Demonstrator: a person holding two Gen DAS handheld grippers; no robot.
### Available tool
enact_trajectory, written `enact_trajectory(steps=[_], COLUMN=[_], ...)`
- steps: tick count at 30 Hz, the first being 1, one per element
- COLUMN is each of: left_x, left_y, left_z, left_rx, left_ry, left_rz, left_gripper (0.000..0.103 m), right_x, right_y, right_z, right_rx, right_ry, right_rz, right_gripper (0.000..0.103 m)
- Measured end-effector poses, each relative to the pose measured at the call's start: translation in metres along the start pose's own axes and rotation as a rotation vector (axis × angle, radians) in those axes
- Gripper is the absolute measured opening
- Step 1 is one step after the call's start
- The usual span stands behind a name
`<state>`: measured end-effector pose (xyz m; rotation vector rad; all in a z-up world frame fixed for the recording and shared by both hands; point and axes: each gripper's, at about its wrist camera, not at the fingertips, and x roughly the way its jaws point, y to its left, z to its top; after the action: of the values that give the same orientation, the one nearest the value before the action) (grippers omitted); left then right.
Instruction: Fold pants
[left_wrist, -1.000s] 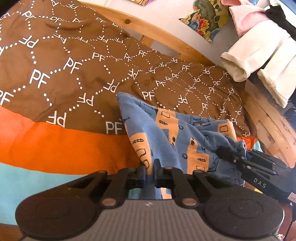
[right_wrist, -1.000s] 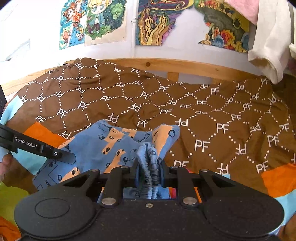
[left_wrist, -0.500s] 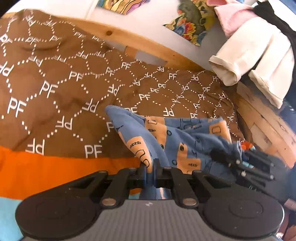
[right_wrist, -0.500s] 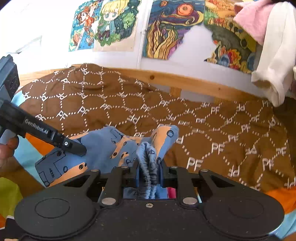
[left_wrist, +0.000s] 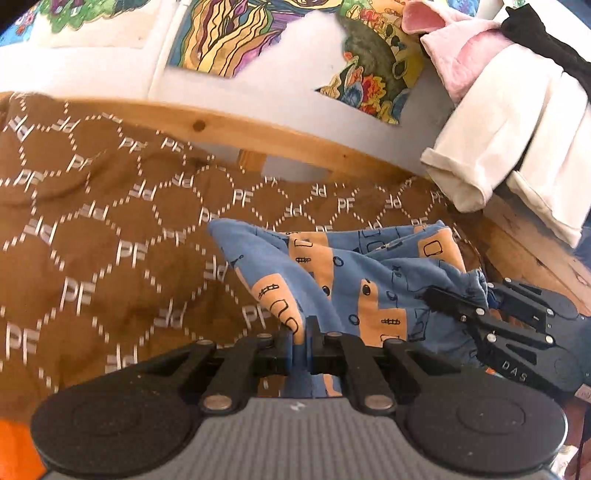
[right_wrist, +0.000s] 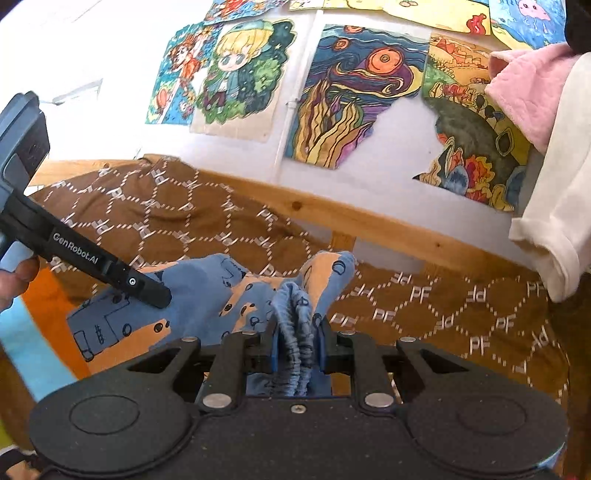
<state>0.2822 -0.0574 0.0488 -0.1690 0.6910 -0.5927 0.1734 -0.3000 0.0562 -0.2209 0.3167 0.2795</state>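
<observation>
While both tools have hold of them, the blue pants (left_wrist: 354, 273) with orange patches and little black drawings hang bunched between the two grippers, their far end draped toward the brown bedspread (left_wrist: 110, 229) printed with white "PF" letters. Nearest the waist, the right gripper (right_wrist: 298, 347) is clamped on the gathered elastic band, a thick ruffled wad of blue cloth filling the gap between its blue pads. Across from it, the left gripper (left_wrist: 300, 345) pinches a thinner fold of the same fabric, its jaws nearly together with just that layer between them. From the right wrist view, the left tool's black arm reaches in from the left edge, its tip on the blue cloth, and part of a hand (right_wrist: 16, 280) shows gripping its handle. Beyond the pants, the bedspread runs up to a pale wooden bed rail (right_wrist: 369, 221), and bands of orange and light blue show at its near edge. Above the rail, colourful drawings (right_wrist: 351, 96) are stuck to the white wall. Off to the right, cream clothing (left_wrist: 509, 147) and a pink garment (right_wrist: 524, 88) hang down, well apart from the pants.
</observation>
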Motion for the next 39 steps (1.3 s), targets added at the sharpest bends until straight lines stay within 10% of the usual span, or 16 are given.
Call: enact_trajectory(steps=[15,20,28,34,39], left_x=[0.073,0.073,0.07,0.045,0.015], left_y=[0.033,0.041,0.046,0.047,0.041], left_z=[-0.012,-0.019,-0.021,-0.025,-0.02], left_rx=[-0.071,-0.079,-0.086,-0.095,-0.095], left_ry=[0.102,0.118,0.167,0.156,0.108], left_rz=[0.076,0.094,0.27,0.372,0.402], left_gripper=[0.007,0.009,0.06,0.094,0.102], right_x=[0.088,0.092,0.084,0.063,0.037], right_y=[-0.059,-0.07,-0.08,-0.077,-0.059], right_z=[-0.033,-0.049,-0.054,-0.053,-0.042], right_rx=[0.206,0.279,0.294,0.329,0.301], right_ry=[0.116,0.139,0.147,0.129,0.084], right_rz=[0.034,0.011,-0.129,-0.173,-0.179], right_gripper=[0.022,0.038,0.096,0.102,0.102])
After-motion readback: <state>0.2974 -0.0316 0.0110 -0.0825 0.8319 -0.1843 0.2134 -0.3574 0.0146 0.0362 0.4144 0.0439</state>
